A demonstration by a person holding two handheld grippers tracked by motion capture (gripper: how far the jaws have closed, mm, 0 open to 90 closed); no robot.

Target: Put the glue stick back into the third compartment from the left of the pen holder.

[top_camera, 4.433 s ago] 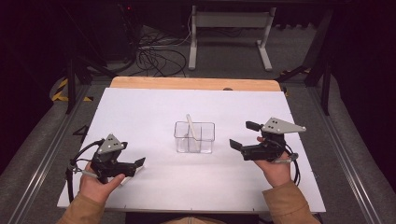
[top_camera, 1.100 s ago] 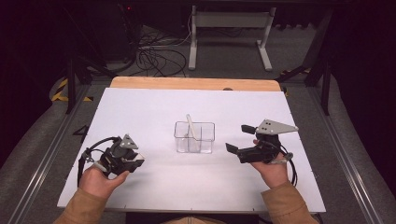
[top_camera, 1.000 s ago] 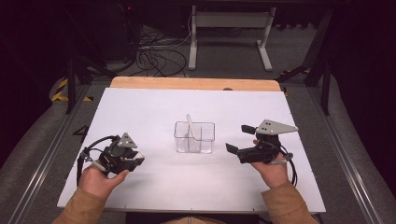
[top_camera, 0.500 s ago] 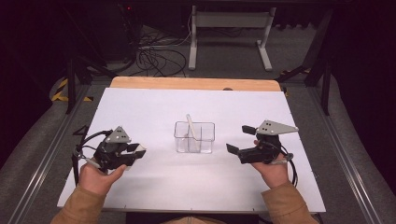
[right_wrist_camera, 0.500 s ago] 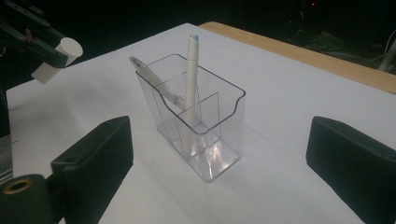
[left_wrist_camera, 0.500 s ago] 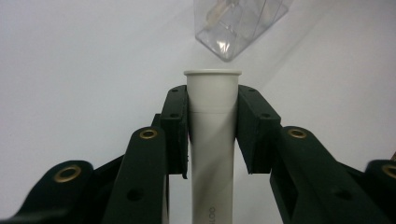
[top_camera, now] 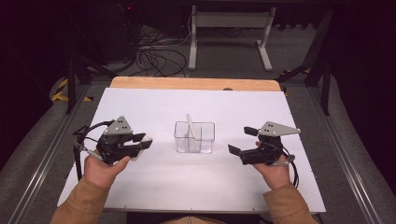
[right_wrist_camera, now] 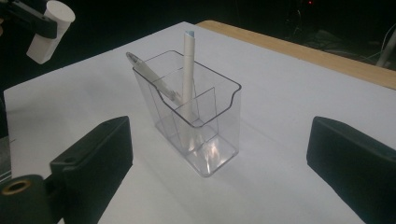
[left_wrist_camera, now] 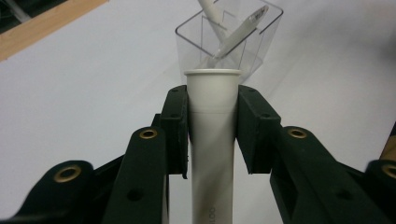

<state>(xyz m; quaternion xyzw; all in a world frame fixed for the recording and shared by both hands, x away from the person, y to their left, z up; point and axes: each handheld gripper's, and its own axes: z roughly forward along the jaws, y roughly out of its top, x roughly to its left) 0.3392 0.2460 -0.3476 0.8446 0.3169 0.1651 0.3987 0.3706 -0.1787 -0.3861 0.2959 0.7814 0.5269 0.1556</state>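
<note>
Dark room beyond, with cables and a metal stand on the floor; white worktop point(top_camera: 154, 107) edged by a wooden strip at its far side.

Item 1: clear plastic organiser point(top_camera: 194, 137), divided into compartments, upright at the middle of the worktop, between the two hands. It holds a white pen point(right_wrist_camera: 188, 70) leaning upright in one compartment and a clear-barrelled pen point(right_wrist_camera: 152, 77) slanting across another; the dividers are what keep each at its angle.

Item 2: white marker point(left_wrist_camera: 212, 140), a plain cylinder with a flat capped end. Clamped crosswise between the pads of the left gripper point(left_wrist_camera: 212, 126), its capped end projecting past the jaws toward the organiser. Lifted clear of the worktop, to the organiser's left and apart from it. Gripped below the cap, probably so that the free end can be steered into a compartment; likely the next thing to be filed there.

Item 3: left gripper, as above, closed firmly on the marker, pointing toward the organiser. Also in the high view point(top_camera: 141, 142).

Item 4: right gripper point(top_camera: 243, 141), jaws wide apart, nothing between them, held low to the organiser's right and facing it. Apparently waiting, or placed to steady the organiser should the marker push it.
</note>
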